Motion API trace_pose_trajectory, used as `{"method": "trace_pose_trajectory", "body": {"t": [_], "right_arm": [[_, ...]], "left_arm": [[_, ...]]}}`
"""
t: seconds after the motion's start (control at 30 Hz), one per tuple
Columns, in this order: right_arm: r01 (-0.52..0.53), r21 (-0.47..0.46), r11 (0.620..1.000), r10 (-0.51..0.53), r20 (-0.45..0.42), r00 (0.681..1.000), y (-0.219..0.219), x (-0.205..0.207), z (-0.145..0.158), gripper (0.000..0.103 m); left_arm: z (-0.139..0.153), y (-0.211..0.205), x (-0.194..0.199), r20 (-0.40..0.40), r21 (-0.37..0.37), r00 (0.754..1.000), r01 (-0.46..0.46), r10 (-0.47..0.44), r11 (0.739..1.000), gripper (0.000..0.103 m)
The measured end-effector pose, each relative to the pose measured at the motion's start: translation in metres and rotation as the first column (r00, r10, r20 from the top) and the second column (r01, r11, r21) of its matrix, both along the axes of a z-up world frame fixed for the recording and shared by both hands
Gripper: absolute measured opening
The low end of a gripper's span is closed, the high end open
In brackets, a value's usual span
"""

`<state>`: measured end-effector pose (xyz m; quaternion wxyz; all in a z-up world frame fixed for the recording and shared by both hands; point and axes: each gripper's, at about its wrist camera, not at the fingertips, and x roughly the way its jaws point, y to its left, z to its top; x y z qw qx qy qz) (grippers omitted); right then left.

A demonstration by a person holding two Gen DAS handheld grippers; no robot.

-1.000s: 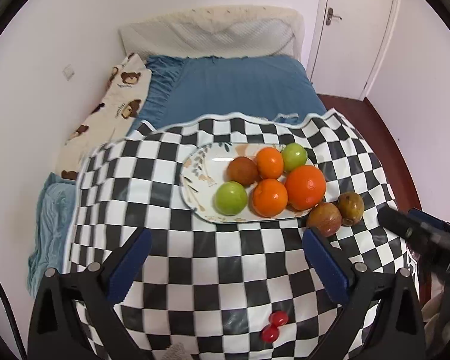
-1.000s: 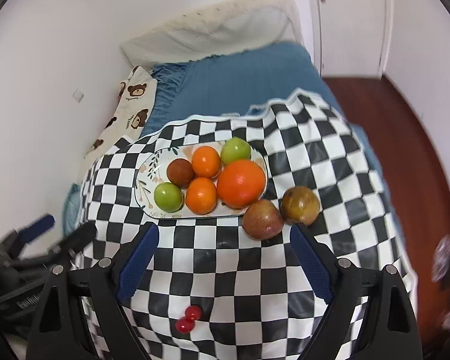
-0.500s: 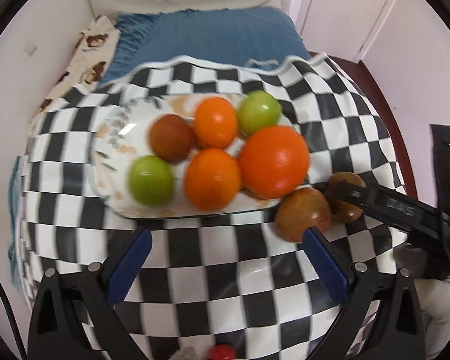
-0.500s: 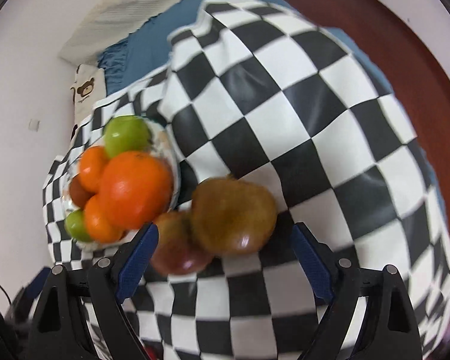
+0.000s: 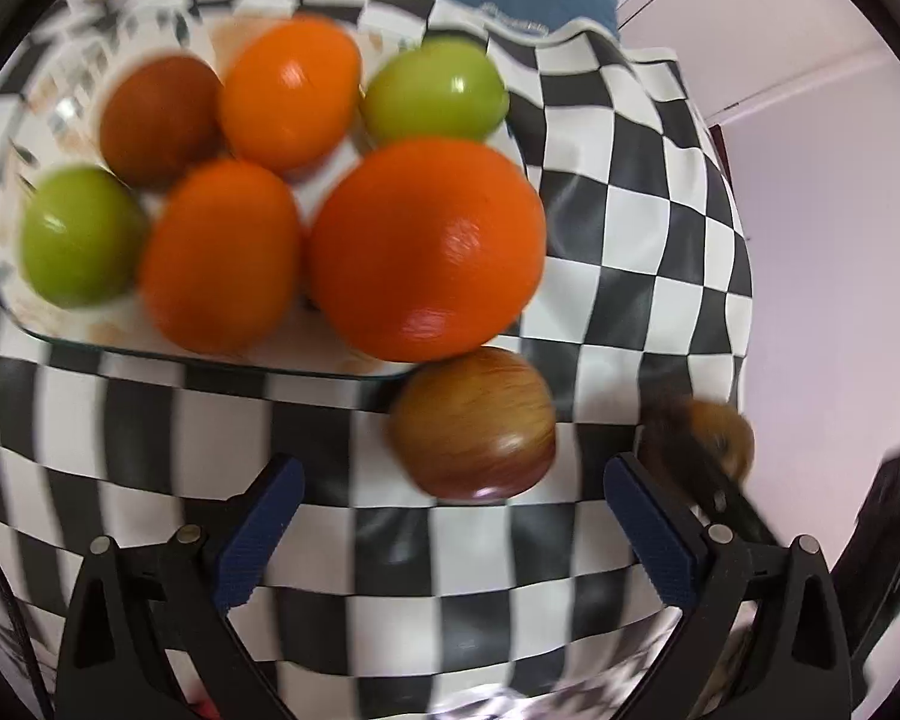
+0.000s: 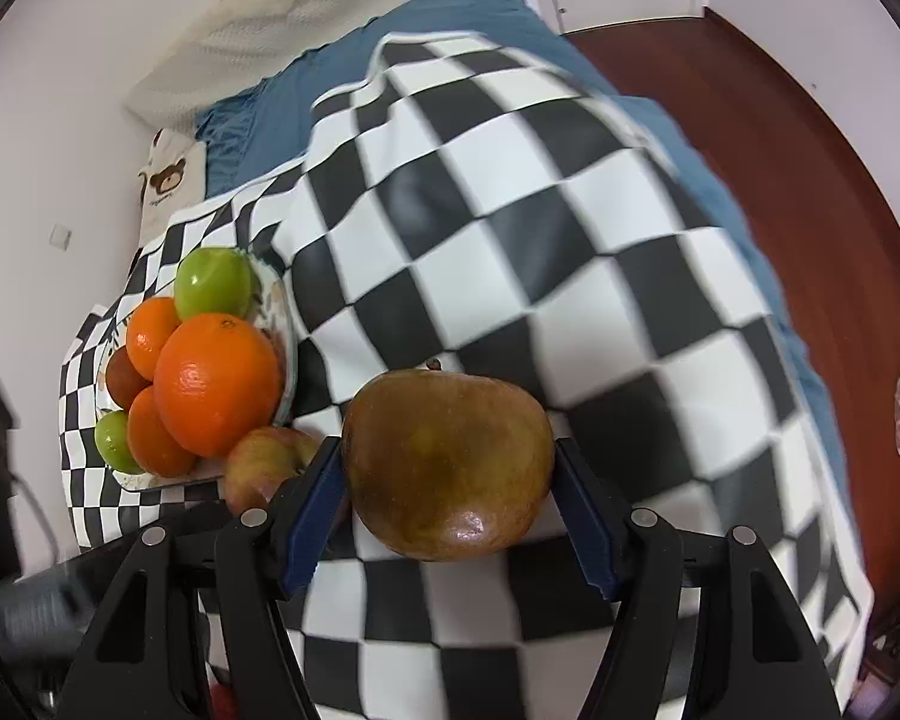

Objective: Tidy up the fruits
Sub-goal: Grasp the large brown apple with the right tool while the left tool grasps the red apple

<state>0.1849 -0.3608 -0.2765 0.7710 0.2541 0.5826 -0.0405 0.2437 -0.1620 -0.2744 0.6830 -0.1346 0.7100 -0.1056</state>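
A patterned plate (image 5: pixel 210 360) (image 6: pixel 282 300) holds a big orange (image 5: pixel 426 249) (image 6: pixel 216 381), two smaller oranges, two green fruits and a brown one. A reddish apple (image 5: pixel 474 423) (image 6: pixel 264 462) lies on the checked cloth against the plate's near rim. It sits just beyond and between the wide-apart fingers of my left gripper (image 5: pixel 450 474), which is open and not touching it. A brown-green apple (image 6: pixel 450 462) (image 5: pixel 714 432) lies to its right. My right gripper (image 6: pixel 447 480) is closing on it, and both blue pads meet its sides.
The black-and-white checked cloth (image 6: pixel 510 210) covers the table and drops off at the right edge. Beyond it lie a bed with a blue sheet (image 6: pixel 390 60), a bear-print pillow (image 6: pixel 168 180) and a red-brown wooden floor (image 6: pixel 780 150).
Both grippers came down close over the table and tilted steeply downward. The right jaws narrowed onto the brown-green apple. The left gripper drew in over the reddish apple.
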Motion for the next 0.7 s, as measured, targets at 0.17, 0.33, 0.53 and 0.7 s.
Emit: {"method": "trace_pose_trajectory", "body": {"t": [0.17,0.33,0.53,0.7], "right_arm": [[0.043,0.004,0.999,-0.043,-0.004,0.999,-0.022,-0.015,0.006,0.070],[0.051,0.009,0.999,-0.051,-0.007,0.999,-0.027,-0.025,0.005,0.070],[0.042,0.011,0.999,-0.042,-0.014,0.999,-0.019,-0.026,0.005,0.070],[0.034,0.034,0.999,-0.034,-0.012,0.999,-0.017,-0.030,0.008,0.070]], "left_arm": [[-0.021,-0.021,0.011,-0.069,0.023,0.998,0.009,-0.008,1.000,0.102],[-0.033,-0.034,0.023,-0.078,0.077,0.997,0.009,-0.003,0.997,0.079],[-0.031,-0.044,0.016,-0.014,0.131,0.991,0.135,-0.134,0.982,0.064],[-0.012,-0.031,-0.011,0.019,0.146,0.971,0.234,-0.239,0.961,0.064]]}}
